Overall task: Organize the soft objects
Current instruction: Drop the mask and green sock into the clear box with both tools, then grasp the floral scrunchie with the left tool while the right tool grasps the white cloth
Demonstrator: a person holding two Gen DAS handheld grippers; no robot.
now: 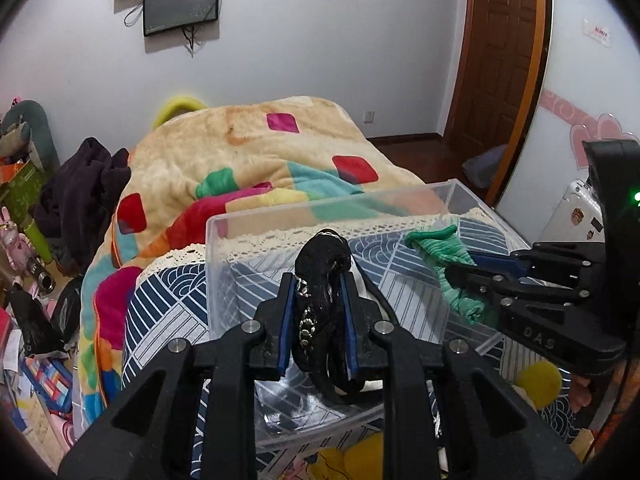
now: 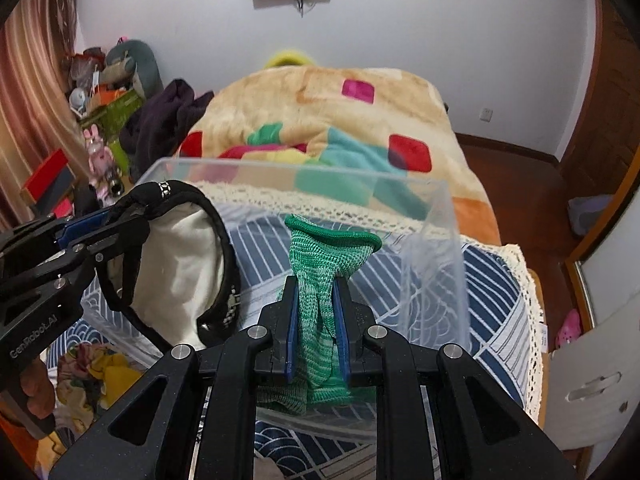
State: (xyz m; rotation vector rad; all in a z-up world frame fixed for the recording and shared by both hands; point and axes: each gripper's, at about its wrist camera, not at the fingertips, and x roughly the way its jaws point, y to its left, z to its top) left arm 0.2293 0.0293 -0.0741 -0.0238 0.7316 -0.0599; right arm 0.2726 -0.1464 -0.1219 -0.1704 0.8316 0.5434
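Bed (image 2: 492, 280), clear bin (image 2: 436, 240), patterned blanket (image 2: 320, 100) on it

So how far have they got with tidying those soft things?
Nothing visibly lies in the clear plastic bin yet. In hand: the left gripper pinches a black-edged cloth pouch, the right gripper a green knit sock, both over the bin. Left: dropping both in, plus yellow soft pieces on the bed beside it.

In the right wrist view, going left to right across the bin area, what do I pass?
left gripper shut on the black-trimmed white pouch → green knit sock clamped in the right gripper → right-hand wall of the clear plastic bin → lace-edged patterned bedspread.
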